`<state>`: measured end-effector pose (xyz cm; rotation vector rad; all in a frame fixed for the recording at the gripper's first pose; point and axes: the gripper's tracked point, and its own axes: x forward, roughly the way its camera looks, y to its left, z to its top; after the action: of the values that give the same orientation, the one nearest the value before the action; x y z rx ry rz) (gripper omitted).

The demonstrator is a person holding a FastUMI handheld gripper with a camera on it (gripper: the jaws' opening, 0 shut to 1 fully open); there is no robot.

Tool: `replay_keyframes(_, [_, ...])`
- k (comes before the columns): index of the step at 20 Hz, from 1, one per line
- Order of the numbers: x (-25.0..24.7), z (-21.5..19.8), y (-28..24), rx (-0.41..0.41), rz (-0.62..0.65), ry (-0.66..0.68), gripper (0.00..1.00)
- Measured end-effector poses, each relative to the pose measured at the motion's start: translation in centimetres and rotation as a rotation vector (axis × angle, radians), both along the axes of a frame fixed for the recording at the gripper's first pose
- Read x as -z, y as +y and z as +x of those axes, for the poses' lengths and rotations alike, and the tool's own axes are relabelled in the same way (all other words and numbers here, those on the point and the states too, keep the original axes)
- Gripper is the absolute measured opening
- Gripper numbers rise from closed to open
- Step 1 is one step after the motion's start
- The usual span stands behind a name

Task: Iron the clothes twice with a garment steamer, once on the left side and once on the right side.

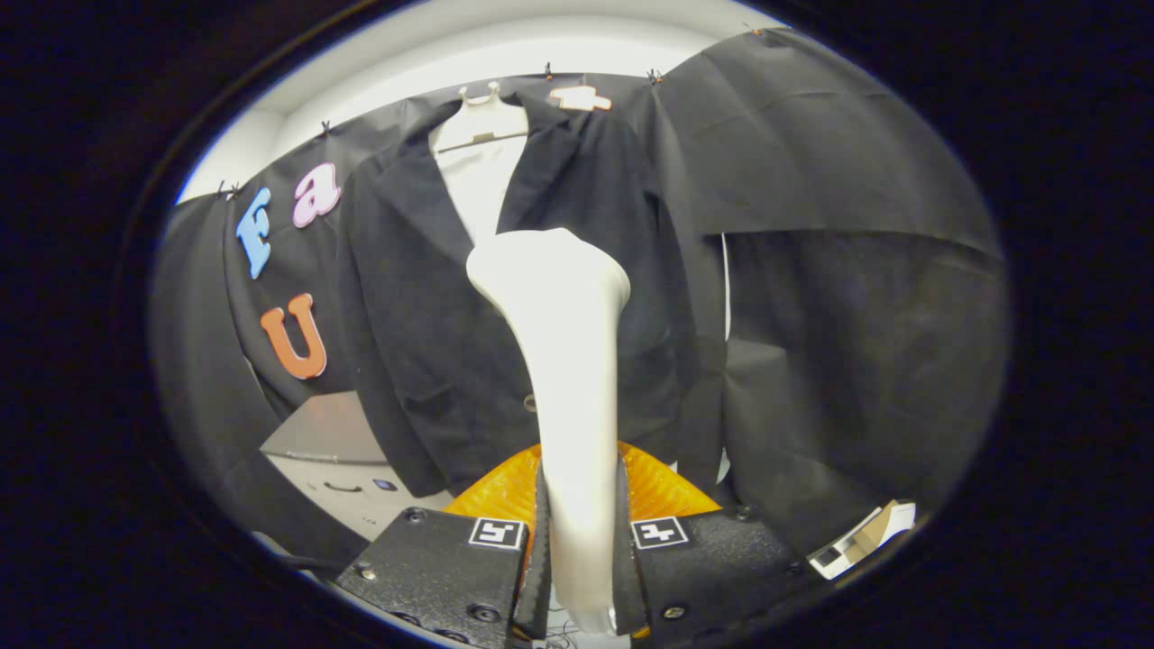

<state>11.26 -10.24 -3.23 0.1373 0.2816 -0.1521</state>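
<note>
Claw (577, 559): closed on the white garment steamer (563, 361), both fingers pressing its handle.
Steamer: held upright, head raised toward the jacket's chest, likely to put steam on the cloth.
Clothes: dark jacket (424, 324) hung on a white hanger (482, 117) against the booth wall, just beyond the steamer.
Contact: could not tell whether head touched cloth.
Progress: pass seemingly beginning near the middle.

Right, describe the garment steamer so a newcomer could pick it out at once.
Start at the dark jacket hanging on a white hanger against the booth's black wall. In front of its buttoned front stands the garment steamer, its handle clamped between the two fingers of the gripper. It is the one smooth cream-white piece, a narrow stem flaring to a wide head, pale against all the dark cloth.
</note>
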Motion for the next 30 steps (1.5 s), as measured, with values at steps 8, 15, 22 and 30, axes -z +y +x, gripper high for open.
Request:
replay_keyframes(8, [-10.9, 4.3, -3.1, 0.026, 0.008, -0.129, 0.30])
replay_keyframes(15, [-17.9, 9.2, -3.9, 0.058, 0.012, -0.182, 0.30])
replay_keyframes(22, [-16.5, 13.7, -2.4, 0.093, -0.043, -0.149, 0.30])
replay_keyframes(30, [-11.7, 13.4, -2.3, 0.114, -0.078, -0.108, 0.30])
